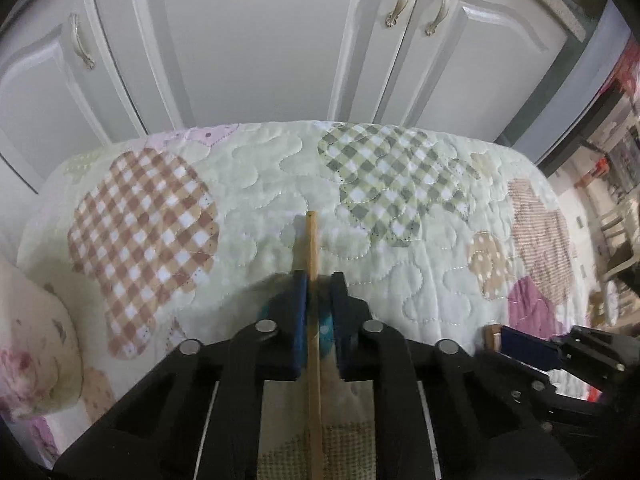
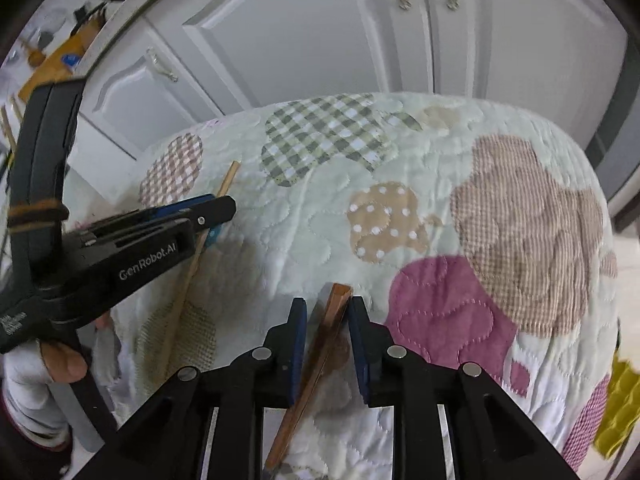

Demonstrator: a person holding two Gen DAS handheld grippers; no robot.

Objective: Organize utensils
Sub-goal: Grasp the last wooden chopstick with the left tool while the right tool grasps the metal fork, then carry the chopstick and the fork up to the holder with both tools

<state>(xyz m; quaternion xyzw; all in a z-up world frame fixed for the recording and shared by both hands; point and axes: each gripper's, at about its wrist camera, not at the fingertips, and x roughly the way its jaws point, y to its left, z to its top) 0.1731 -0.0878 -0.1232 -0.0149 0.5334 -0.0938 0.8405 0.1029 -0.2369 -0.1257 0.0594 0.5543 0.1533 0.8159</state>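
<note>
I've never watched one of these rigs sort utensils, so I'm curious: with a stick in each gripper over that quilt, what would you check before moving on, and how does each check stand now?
1. Left gripper shut on the pale wooden chopstick: ok, pads meet it on both sides.
2. Right gripper gripping the reddish-brown chopstick: cannot tell; it lies between the pads, contact unclear.
3. Pale chopstick lifted off the quilt: cannot tell.
4. The two grippers apart from each other: ok, a gap shows in the right wrist view.
5. Where the chopsticks should go: cannot tell; no holder or tray in view.
</note>
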